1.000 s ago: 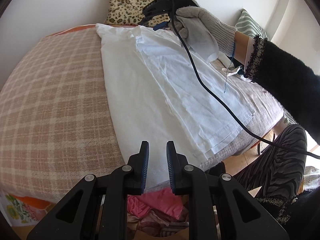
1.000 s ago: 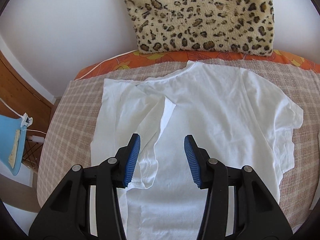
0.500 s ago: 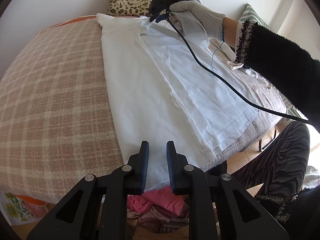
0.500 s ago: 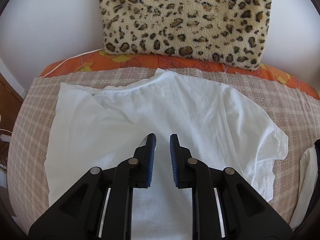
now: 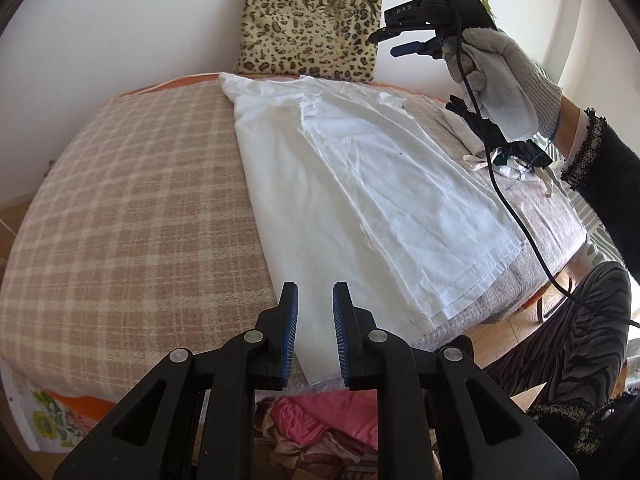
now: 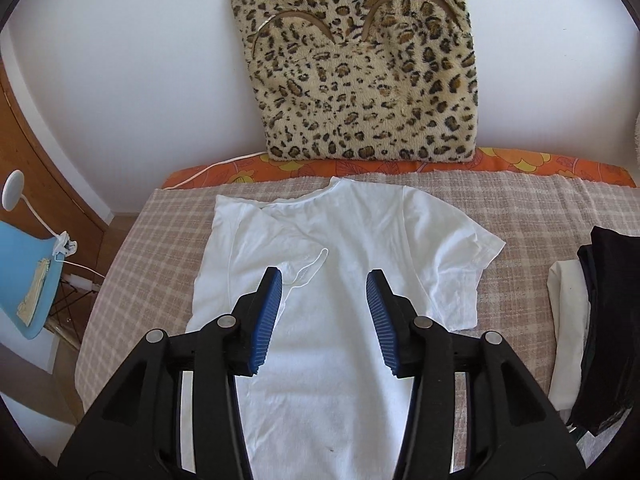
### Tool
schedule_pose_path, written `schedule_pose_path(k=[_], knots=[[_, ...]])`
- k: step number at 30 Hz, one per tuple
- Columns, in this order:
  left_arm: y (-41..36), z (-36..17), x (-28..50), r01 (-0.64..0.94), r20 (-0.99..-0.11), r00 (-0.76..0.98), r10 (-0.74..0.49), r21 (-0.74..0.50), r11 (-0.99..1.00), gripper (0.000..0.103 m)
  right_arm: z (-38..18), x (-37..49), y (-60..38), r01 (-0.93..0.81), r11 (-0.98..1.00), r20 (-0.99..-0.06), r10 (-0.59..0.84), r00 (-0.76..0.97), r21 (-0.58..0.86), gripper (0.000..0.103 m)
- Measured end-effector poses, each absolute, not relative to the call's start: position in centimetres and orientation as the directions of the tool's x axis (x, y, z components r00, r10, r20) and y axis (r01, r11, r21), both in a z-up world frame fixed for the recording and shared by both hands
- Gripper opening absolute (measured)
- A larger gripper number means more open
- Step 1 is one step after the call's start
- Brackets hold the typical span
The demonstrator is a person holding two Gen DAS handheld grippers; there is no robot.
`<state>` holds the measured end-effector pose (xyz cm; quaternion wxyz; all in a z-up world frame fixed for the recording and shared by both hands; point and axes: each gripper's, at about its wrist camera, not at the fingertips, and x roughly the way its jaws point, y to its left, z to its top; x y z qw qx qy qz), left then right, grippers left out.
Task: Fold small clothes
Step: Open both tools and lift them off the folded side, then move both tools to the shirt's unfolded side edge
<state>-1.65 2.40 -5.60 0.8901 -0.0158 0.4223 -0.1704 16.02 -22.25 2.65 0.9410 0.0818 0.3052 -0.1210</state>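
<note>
both tongs empty above a white t-shirt (image 6: 336, 280)
left gripper (image 5: 314, 316) jaws stand narrowly apart over the shirt's hem; right gripper (image 6: 324, 312) jaws are opening with nothing between them, raised over the shirt, which lies half-folded on the checked blanket (image 5: 132, 208).

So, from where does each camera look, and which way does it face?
Left wrist: sits on the left hand-held gripper at the near edge of the bed, facing along the white T-shirt toward the wall; shows a gloved hand holding the right hand-held gripper, a sleeve, a leg.
Right wrist: sits on the right hand-held gripper, above the shirt, jaws opening and empty, facing the leopard-print cushion.
Shared: shirt, cushion, plaid blanket.
</note>
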Motion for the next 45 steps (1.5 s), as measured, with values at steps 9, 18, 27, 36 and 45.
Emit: schedule_pose_path(k=[9, 18, 27, 36, 45], knots=[[-1.0, -4.6, -2.8, 0.325, -0.720, 0.600, -0.349, -0.179, 0.929, 0.016, 3.8, 6.3, -24.6, 0.256, 0.959, -0.549, -0.151, 0.822, 0.119, 0.061], [-8.7, -4.6, -2.0, 0.426, -0.701, 0.556, -0.447, -0.221, 0.877, 0.035, 4.0, 2.1, -30.5, 0.286, 0.943, -0.529, -0.158, 0.834, 0.169, 0.061], [-15.1, -5.1, -0.9, 0.497, -0.704, 0.508, -0.497, -0.232, 0.836, 0.035, 4.0, 2.4, -35.6, 0.267, 0.947, -0.548, -0.129, 0.826, 0.179, 0.061], [-20.8, -6.3, -1.0, 0.564, -0.733, 0.467, -0.495, -0.184, 0.805, 0.035, 3.8, 6.4, -38.8, 0.227, 0.953, -0.594, -0.068, 0.802, 0.198, 0.061], [-25.7, -7.8, -0.1, 0.629, -0.767, 0.435, -0.472, -0.116, 0.769, 0.035, 3.2, 10.5, -41.6, 0.216, 0.949, -0.622, -0.026, 0.783, 0.232, 0.061]])
